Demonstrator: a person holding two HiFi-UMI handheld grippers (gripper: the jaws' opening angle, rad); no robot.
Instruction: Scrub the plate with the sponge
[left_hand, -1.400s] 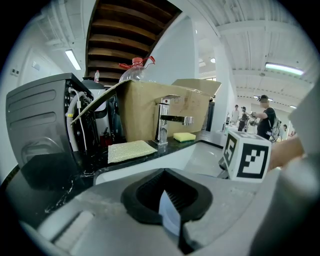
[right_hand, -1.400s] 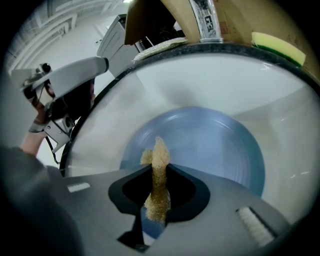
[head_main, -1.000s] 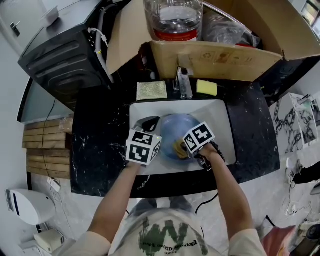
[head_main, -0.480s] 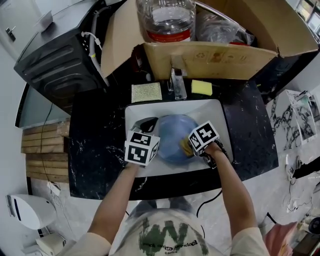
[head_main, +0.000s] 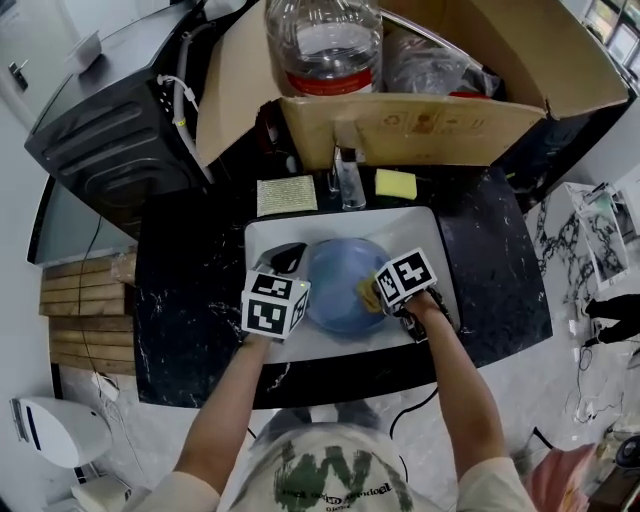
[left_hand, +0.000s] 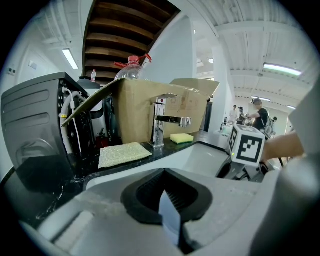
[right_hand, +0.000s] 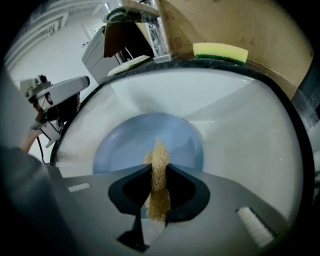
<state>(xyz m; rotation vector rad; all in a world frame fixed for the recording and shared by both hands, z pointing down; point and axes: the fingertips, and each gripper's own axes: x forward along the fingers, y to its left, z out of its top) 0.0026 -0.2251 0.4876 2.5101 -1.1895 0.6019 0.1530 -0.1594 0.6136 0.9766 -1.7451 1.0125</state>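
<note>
The right claw (right_hand: 159, 174) is closed almost fully on a tan, fibrous sponge (right_hand: 159, 149). The sponge is pinched thin between the jaws, and its free end sticks out ahead of them. That end is over the near part of the blue plate (right_hand: 125, 145) and seems to touch it, though actual contact is hard to confirm. Gripping it edge-on probably leaves enough loose fibre past the jaws to drag over the surface.

The left claw (left_hand: 167, 200) is clamped on the plate's left rim, seen there as a thin pale-blue sliver edge-on between the dark pads. This grip most likely pins the plate so it does not slide or spin under the rubbing.

From above, the plate (head_main: 340, 285) lies in the white sink (head_main: 445, 245) with one claw at each side of it, so any water or dirt stays in the basin.

The tap (left_hand: 160, 122) stands on the black counter behind the sink. A flat scouring pad (left_hand: 122, 154) lies to its left and a yellow sponge (right_hand: 220, 51) to its right, both unused and well apart from the plate. A cardboard box (head_main: 440, 120) stands behind them.

The scrubbing looks to be under way
</note>
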